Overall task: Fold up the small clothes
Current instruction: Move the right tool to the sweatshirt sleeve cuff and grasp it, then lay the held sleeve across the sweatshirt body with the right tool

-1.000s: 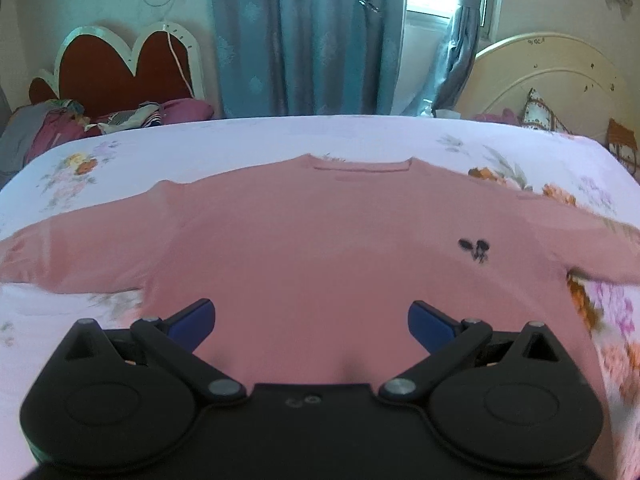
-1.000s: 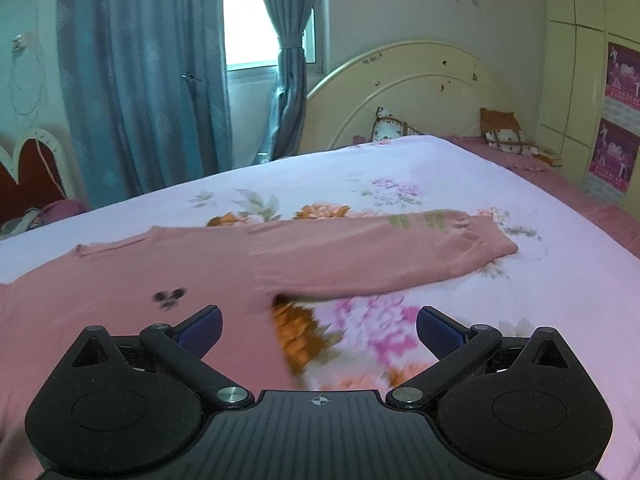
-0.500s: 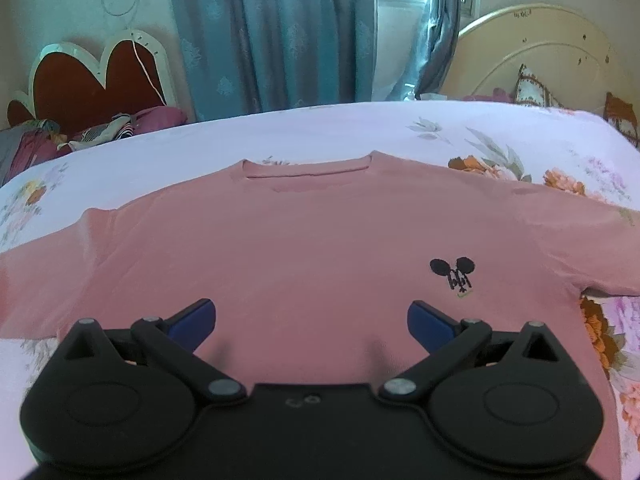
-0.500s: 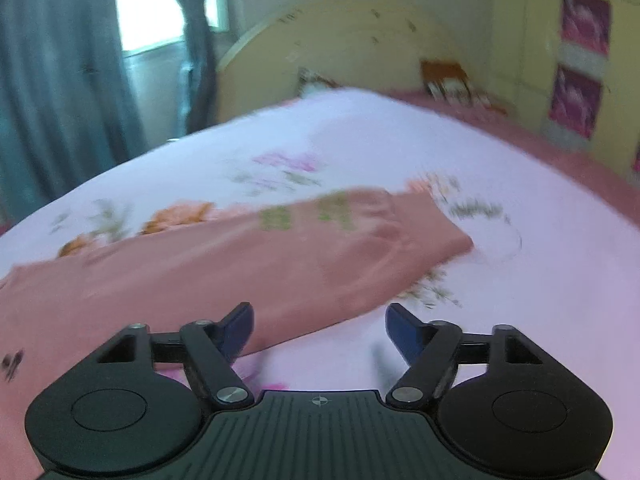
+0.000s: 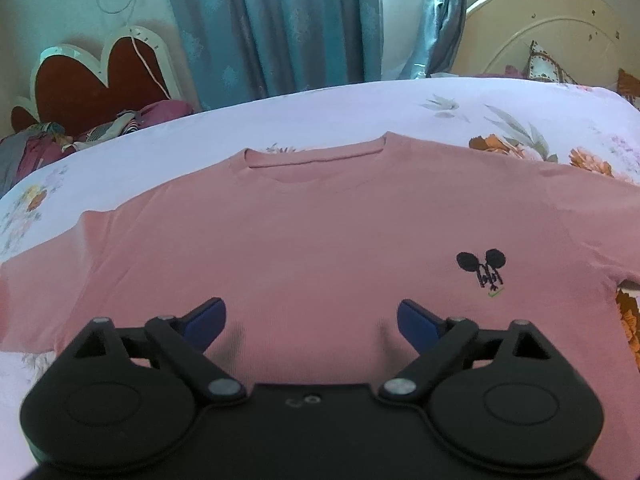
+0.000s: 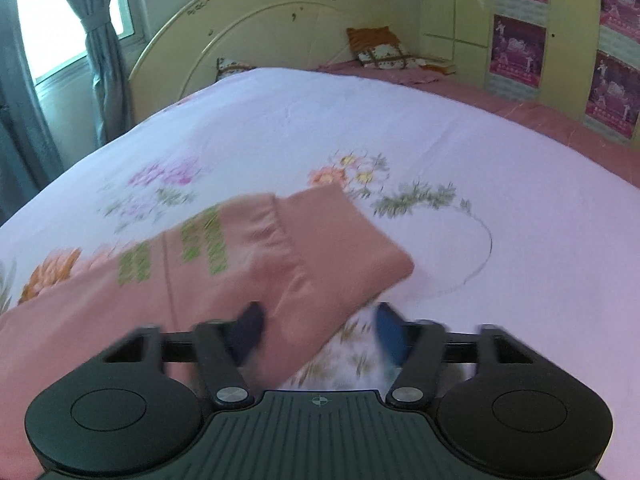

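A pink long-sleeved top lies spread flat, front up, on a bed covered by a white floral bedsheet. Its neckline points away toward the blue curtains, and a small black mouse-ear emblem sits on the chest.

The left gripper hangs over the lower body of the top with its blue fingers spread wide. Its jaws are closing, with only flat cloth beneath them and no fold pinched.

In the right wrist view, the top's sleeve stretches across the sheet, its cuff end pointing toward the cream headboard. Green printed marks cross the sleeve just before the gathered cuff. The right gripper is down at the near edge of the sleeve, blurred. Its jaws are closing with that edge between them; the left finger lies on the cloth and the right finger is over bare sheet, not yet clamped.
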A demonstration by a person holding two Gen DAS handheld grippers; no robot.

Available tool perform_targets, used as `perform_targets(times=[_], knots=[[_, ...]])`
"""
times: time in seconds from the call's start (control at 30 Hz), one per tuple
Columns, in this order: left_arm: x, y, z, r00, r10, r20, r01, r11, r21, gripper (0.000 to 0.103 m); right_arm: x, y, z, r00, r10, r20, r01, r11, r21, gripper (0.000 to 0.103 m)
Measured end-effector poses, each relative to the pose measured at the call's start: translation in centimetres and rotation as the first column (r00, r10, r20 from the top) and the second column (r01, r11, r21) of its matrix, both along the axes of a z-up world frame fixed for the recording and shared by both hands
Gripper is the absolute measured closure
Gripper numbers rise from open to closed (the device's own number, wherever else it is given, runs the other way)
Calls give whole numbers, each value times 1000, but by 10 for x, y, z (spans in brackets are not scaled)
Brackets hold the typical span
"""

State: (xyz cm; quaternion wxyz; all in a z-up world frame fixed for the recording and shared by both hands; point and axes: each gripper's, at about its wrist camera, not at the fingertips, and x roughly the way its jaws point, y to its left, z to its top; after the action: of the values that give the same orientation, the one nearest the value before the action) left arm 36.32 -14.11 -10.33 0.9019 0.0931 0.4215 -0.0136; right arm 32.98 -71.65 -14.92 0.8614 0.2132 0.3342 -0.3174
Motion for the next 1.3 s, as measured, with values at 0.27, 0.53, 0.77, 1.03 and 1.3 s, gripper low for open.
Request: perform_targets(times=[0.27, 0.53, 0.77, 1.03, 1.3], knots=[[9, 5, -6, 1000, -2, -21, 2, 1000, -6, 33, 5, 1, 7, 998, 43, 55, -41, 998, -40, 86], [9, 25, -2, 1000, 17, -6, -18, 1000, -10, 35, 17, 76, 61, 958, 235, 164, -209, 965, -160, 87], [6, 61, 3, 999, 44, 16, -43, 999, -30, 36, 47, 215, 92, 828, 515, 222, -477, 855, -206, 87], [5, 105, 6, 996, 81, 27, -79, 996, -49, 36, 74, 373, 63, 670, 720, 183, -710, 693, -128, 87], [11, 115, 1, 999, 39, 1, -39, 992, -118, 30, 71, 422, 27, 596, 795, 109, -792, 605, -80, 86]])
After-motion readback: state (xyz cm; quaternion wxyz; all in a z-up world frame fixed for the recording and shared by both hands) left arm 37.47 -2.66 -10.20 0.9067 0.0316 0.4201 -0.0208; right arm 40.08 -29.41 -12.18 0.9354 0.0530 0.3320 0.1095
